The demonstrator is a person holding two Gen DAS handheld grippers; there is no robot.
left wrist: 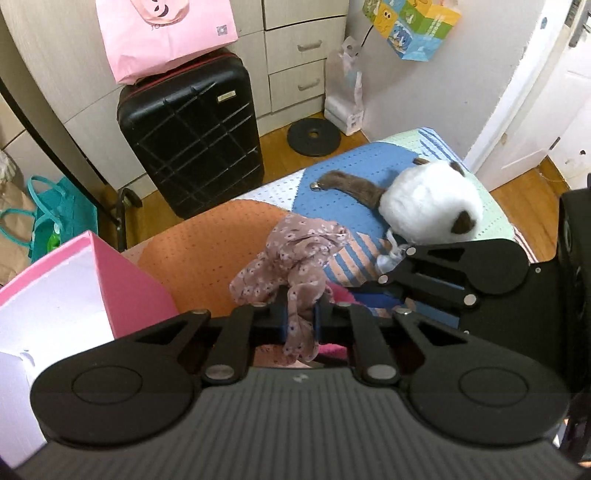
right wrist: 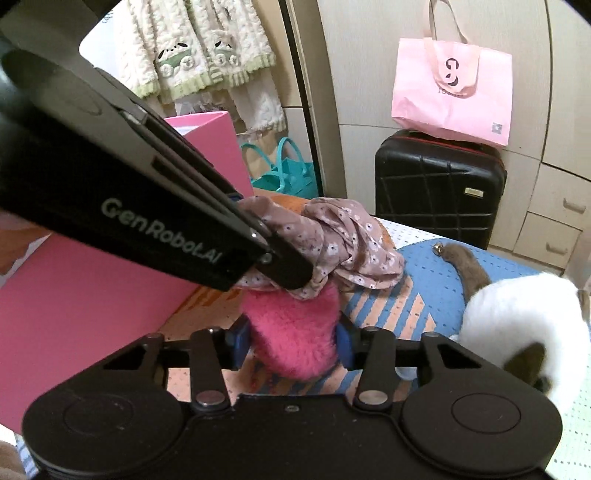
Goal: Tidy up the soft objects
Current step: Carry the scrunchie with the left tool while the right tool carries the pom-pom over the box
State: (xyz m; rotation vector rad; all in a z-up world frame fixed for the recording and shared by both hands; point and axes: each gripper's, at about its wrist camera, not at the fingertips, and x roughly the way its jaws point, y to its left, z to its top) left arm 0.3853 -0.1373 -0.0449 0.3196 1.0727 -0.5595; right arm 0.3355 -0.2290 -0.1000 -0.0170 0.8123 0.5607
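A mauve floral scarf (left wrist: 291,254) lies bunched on the patterned bedspread (left wrist: 207,243). My left gripper (left wrist: 299,321) is shut on one end of it, and cloth hangs down between the blue pads. In the right wrist view the same scarf (right wrist: 351,240) drapes over a fluffy pink plush item (right wrist: 295,332). My right gripper (right wrist: 291,341) is shut on that pink plush, its blue pads pressing both sides. The left gripper's body (right wrist: 147,206) crosses this view from the upper left. A white and brown plush cat (left wrist: 428,203) lies to the right on the bed.
An open pink box (left wrist: 74,295) stands at the left beside the bed. A black suitcase (left wrist: 192,144) with a pink bag (left wrist: 162,33) on top stands against drawers. A teal bag (left wrist: 55,218) and a black disc (left wrist: 314,136) sit on the wooden floor.
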